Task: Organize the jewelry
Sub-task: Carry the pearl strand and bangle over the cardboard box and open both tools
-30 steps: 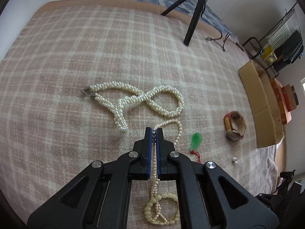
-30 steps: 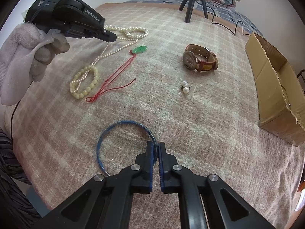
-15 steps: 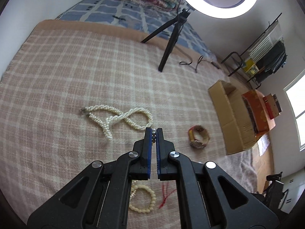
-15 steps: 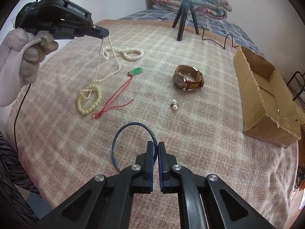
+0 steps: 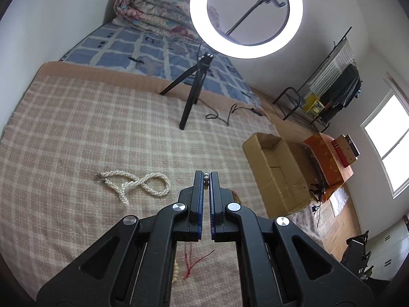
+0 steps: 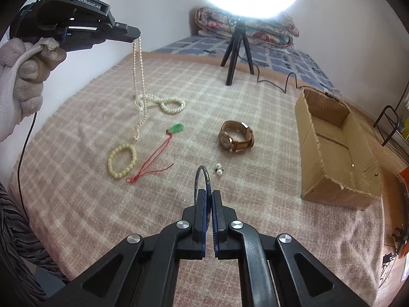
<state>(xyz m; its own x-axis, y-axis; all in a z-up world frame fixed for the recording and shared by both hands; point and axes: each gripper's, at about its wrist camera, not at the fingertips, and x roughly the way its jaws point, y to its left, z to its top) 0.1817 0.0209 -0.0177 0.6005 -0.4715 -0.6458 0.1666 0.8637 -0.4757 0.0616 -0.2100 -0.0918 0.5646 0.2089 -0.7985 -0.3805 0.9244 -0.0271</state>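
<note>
Up goes my left claw (image 6: 136,34), lifting the thin pearl string (image 6: 138,76) it pinches off the blanket (image 6: 255,128). Near the watch (image 6: 236,135), my right claw (image 6: 209,194) clamps the blue bangle (image 6: 202,176).

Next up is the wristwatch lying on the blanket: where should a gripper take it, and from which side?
Take the wristwatch by its brown strap at the top of the loop, coming from above. It lies on its side with the strap arched up, so one finger could probably slip inside the loop.

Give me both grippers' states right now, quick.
Left gripper: closed on the thin pearl necklace, which hangs from it above the blanket.
Right gripper: closed on the blue bangle.
</note>
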